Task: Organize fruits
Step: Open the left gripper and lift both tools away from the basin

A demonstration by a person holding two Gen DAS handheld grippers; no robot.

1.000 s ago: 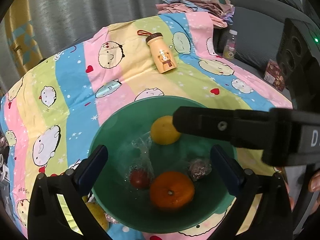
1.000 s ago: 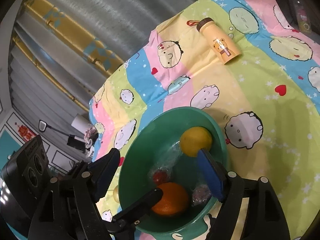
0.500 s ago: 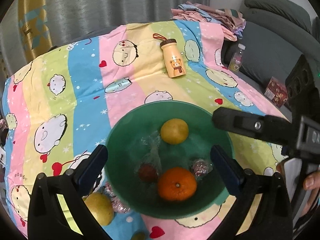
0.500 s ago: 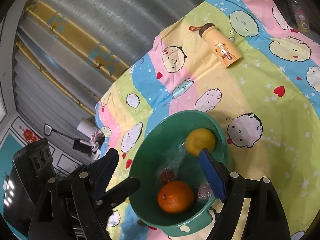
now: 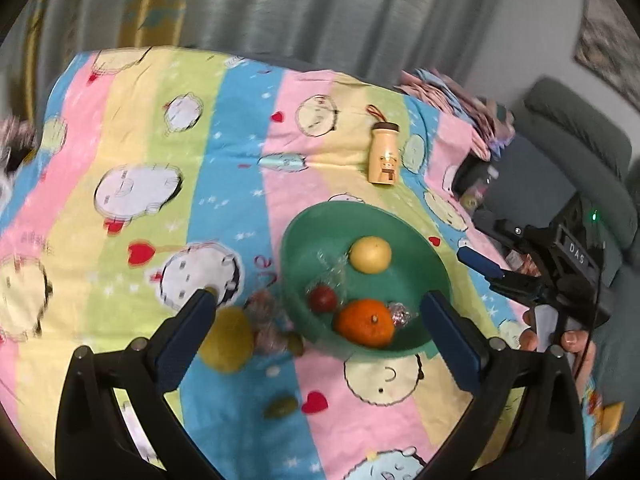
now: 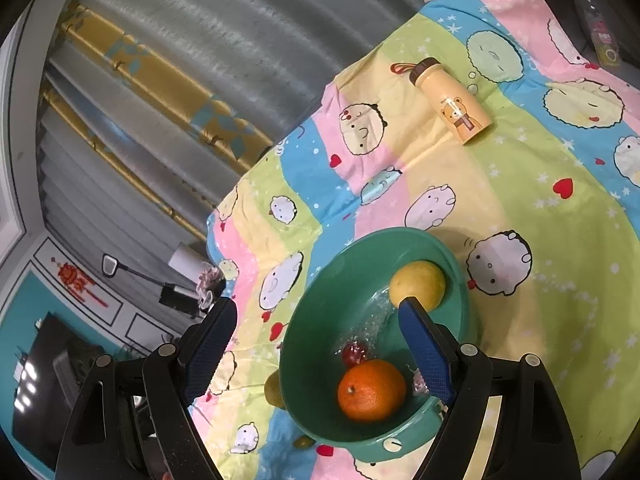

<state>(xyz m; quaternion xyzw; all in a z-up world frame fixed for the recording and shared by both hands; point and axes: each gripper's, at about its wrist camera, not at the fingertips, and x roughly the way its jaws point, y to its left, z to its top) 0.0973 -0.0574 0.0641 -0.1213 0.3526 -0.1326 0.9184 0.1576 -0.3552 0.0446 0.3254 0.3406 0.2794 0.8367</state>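
Note:
A green bowl (image 5: 304,248) (image 6: 316,364) sits on a striped cartoon cloth. It holds an orange (image 5: 364,322) (image 6: 371,390), a yellow fruit (image 5: 370,254) (image 6: 418,284), a small red wrapped fruit (image 5: 322,298) (image 6: 354,354) and a small foil-wrapped item (image 5: 400,314). Left of the bowl lie a yellow-green pear (image 5: 227,340), wrapped fruits (image 5: 266,320) and a small green fruit (image 5: 281,407). My left gripper (image 5: 316,328) is open and empty above the bowl's near-left side. My right gripper (image 6: 316,340) (image 5: 486,250) is open and empty, held above the bowl's right.
A beige bear bottle (image 5: 383,156) (image 6: 450,102) lies on the cloth beyond the bowl. Folded clothes (image 5: 452,92) and a grey sofa (image 5: 572,152) stand at the right. A curtain (image 5: 280,4) hangs behind the table.
My left gripper has pulled back and to the left, so the bowl now sits to the right and the loose fruits show. My right gripper has drawn away to the right of the bowl.

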